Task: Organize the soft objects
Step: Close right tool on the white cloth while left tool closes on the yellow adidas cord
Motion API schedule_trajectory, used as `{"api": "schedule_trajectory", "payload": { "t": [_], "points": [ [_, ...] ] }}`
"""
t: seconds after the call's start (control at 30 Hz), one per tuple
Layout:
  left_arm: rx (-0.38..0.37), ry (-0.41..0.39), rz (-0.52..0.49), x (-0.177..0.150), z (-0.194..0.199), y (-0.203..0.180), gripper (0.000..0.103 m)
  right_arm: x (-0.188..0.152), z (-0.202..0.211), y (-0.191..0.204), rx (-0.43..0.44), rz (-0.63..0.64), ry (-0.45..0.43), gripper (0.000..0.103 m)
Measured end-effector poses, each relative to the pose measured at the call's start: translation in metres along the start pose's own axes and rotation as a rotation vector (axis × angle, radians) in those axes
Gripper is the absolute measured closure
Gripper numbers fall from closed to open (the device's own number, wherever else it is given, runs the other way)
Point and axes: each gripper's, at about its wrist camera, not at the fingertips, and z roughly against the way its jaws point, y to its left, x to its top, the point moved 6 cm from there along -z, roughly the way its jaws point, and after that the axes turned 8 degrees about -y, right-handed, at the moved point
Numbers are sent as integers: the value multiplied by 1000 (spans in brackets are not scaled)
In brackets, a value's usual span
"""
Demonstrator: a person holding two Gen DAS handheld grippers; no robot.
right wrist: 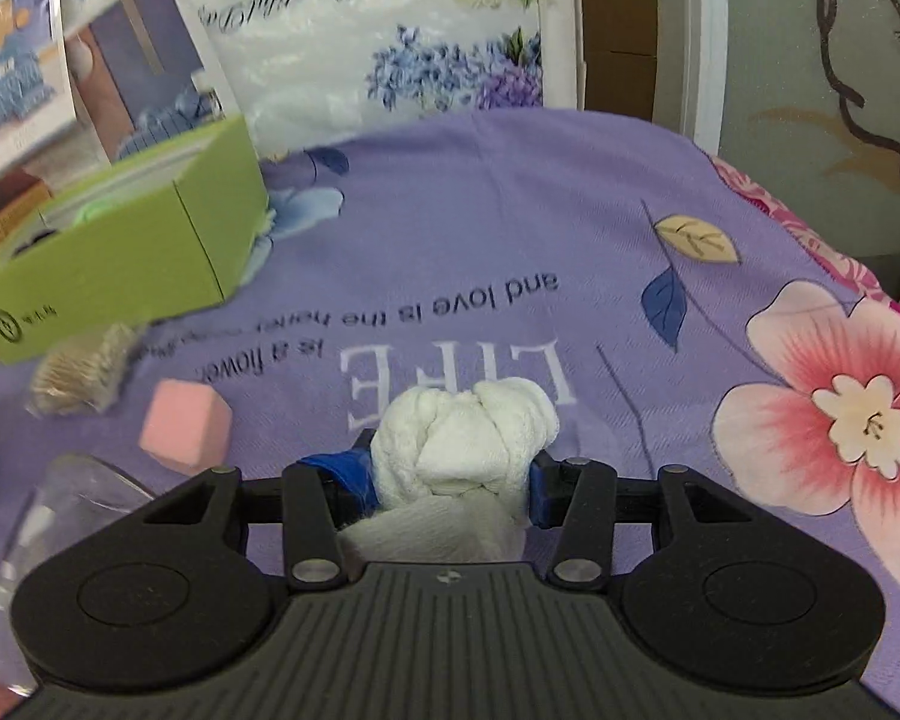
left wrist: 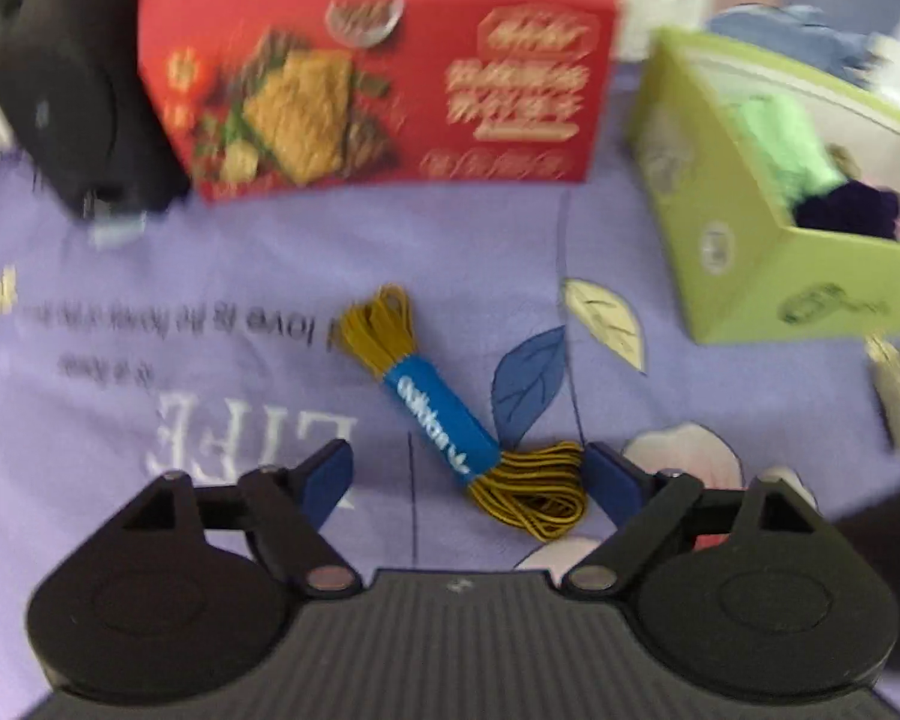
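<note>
On purple floral bedsheet (right wrist: 600,228) (printed "LIFE"), green box (right wrist: 120,258), possibly window (right wrist: 822,90) behind

Red box (left wrist: 378,66) lettering blurred; top cropped

Both tools (left wrist: 468,480) (right wrist: 450,480): ribbed black bodies, blue fingertips.

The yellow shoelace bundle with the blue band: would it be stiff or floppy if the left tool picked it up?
Probably floppy at the ends: the shoelace bundle shows loose yellow loops spilling past its blue band. The banded middle likely holds together. It looks light and unlikely to roll on the purple sheet.
</note>
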Motion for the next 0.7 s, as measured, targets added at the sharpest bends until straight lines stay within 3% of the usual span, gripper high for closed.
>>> {"api": "schedule_trajectory", "payload": {
  "t": [0.1,0.23,0.37,0.47,0.53,0.6,0.63,0.7],
  "points": [
    [17,25,58,2,-11,2,10,0,-3,-1,0,6,-12,67],
    [53,41,39,5,-20,-4,10,3,-7,-4,-2,-15,-14,64],
    [92,47,74,12,-26,-12,11,5,-12,4,-38,49,-16,60],
    [104,34,97,13,-26,-18,14,6,-13,0,-37,23,-21,57],
    [79,18,79,9,-21,-21,28,7,-13,-4,-26,-1,-19,56],
    [46,18,65,7,-10,-23,57,7,-13,-2,-33,8,-18,55],
    [23,28,66,5,-6,-24,82,6,-14,-1,-39,14,-19,54],
    [-2,48,101,2,0,-21,90,7,-15,1,-45,18,-22,53]
  ]
}}
